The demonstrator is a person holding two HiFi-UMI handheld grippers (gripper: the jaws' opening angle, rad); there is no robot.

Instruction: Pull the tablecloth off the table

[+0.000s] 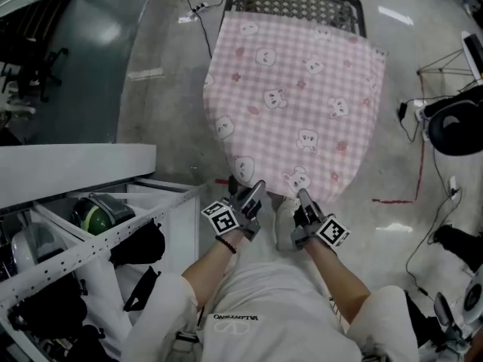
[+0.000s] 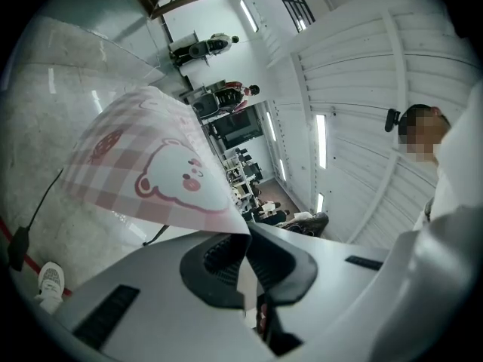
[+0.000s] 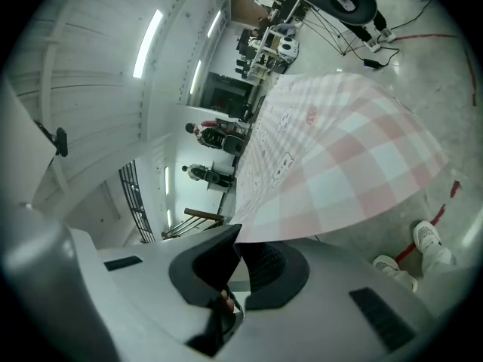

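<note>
I count one tablecloth (image 1: pixel 298 96), centre frame, on one table (image 1: pixel 302 4) at top; two grippers at lower centre, left gripper (image 1: pixel 253 193) and right gripper (image 1: pixel 303 199); two white shoes (image 3: pixel 427 239), lower right of the right gripper view

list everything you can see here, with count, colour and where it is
tablecloth: one, pink check with white bears, draped over the table
table: one, dark mesh top, only its far edge shows past the cloth
shelving: one, white, at the left
round object: one, green, inside the shelving
tape mark: one, red, floor right of the table
cables: several, black, floor at the right
shoes: two, white, floor below the cloth's near edge
left gripper: one, grey and black, shut on the cloth's near edge
right gripper: one, grey and black, shut on the same edge
</note>
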